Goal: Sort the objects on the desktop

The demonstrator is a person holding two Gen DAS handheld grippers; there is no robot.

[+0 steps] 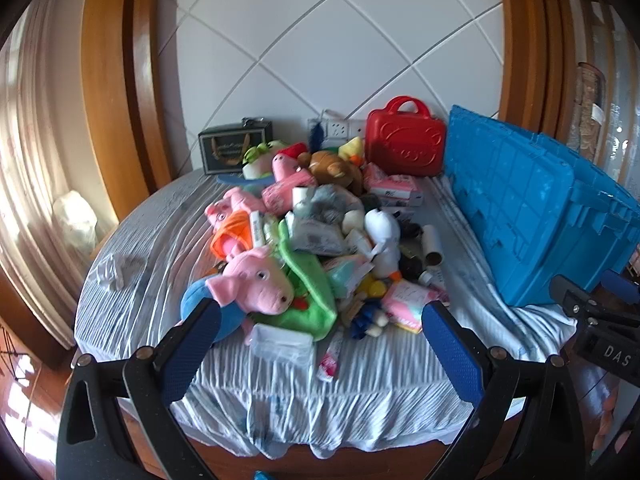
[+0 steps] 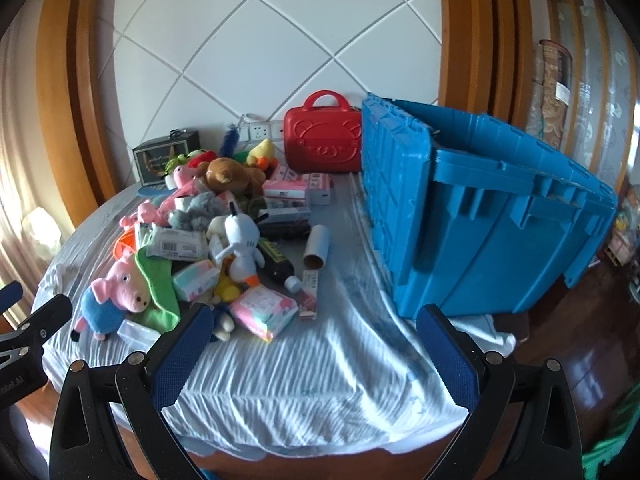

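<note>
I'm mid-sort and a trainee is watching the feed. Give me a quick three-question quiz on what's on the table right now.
1. True or false: the left gripper is shut on the pink pig toy.
2. Which thing stands at the back, against the wall, beside the blue crate? A) the red case B) the cardboard tube C) the white plush toy
3. Fill in: the cardboard tube lies on the cloth between the toy pile and the ____.

Key: 1 false, both grippers, the right gripper too, are open and hold nothing; 2 A; 3 blue crate.
</note>
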